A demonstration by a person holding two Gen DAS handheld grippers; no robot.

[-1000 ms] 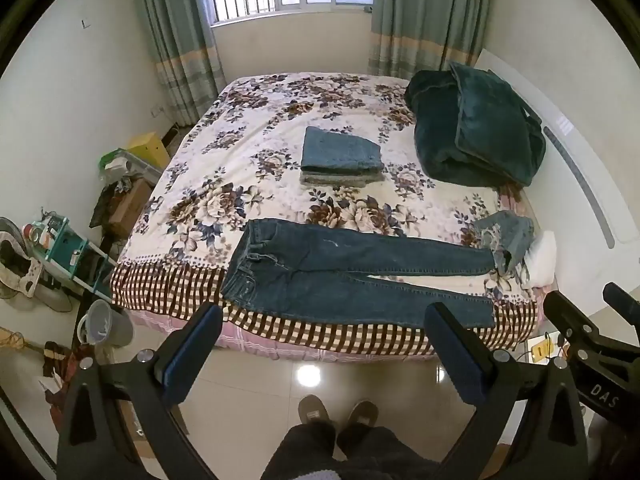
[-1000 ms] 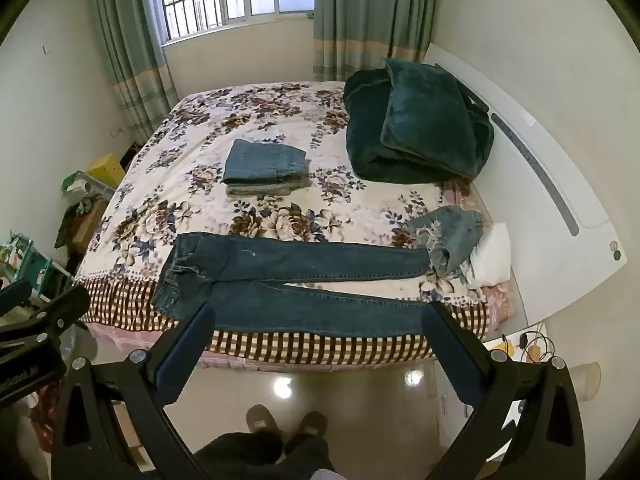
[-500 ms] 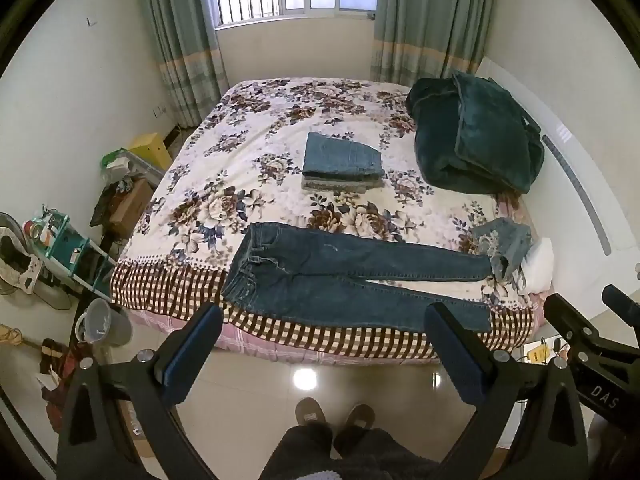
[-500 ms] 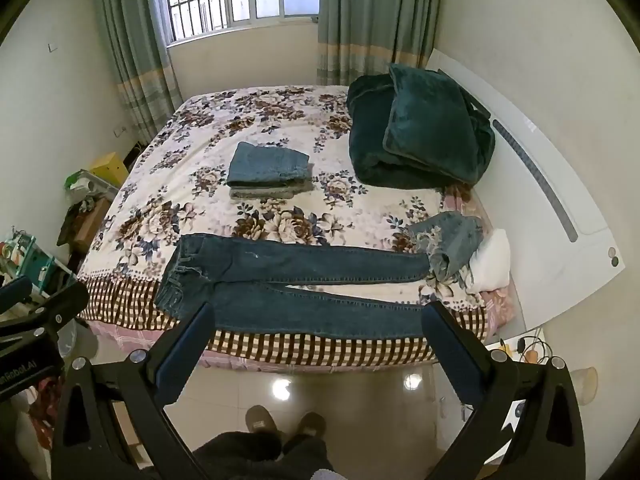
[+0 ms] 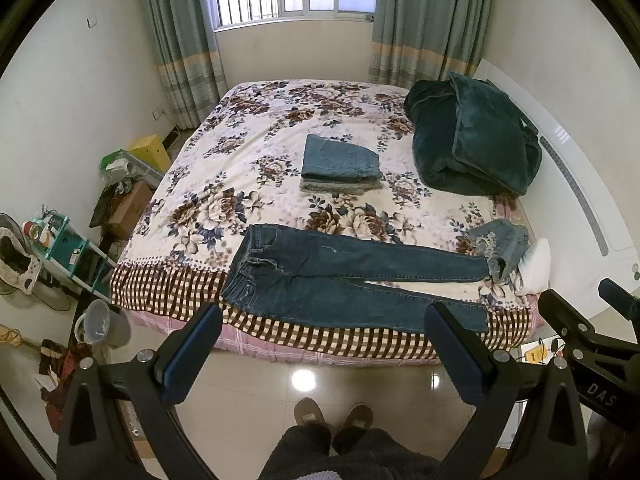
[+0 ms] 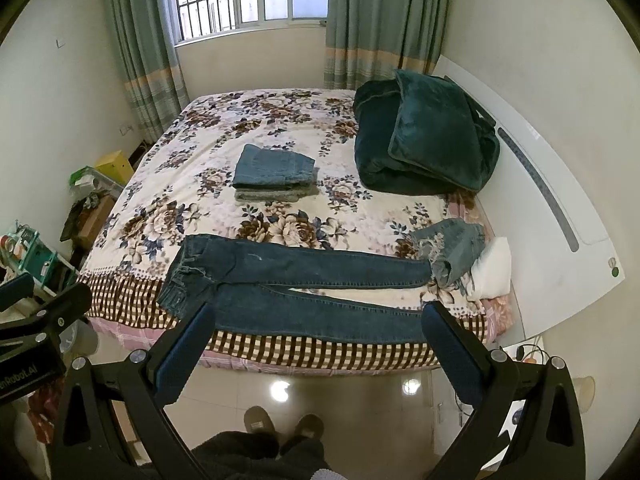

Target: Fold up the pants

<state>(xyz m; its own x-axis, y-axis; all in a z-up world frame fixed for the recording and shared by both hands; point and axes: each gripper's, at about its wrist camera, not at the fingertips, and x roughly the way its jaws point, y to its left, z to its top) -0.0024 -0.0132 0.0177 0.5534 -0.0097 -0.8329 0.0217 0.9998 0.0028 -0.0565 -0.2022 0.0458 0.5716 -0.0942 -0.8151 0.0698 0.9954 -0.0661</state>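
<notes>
Both jaws spread, above jeans (image 5: 352, 276) on bed (image 5: 248, 168).

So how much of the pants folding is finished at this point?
Done: a folded stack sits mid-bed. In hand: nothing; the left gripper and right gripper hover open, short of the bed. Left: the dark jeans lie flat and unfolded at the near edge, and a crumpled denim piece waits beside them.
</notes>
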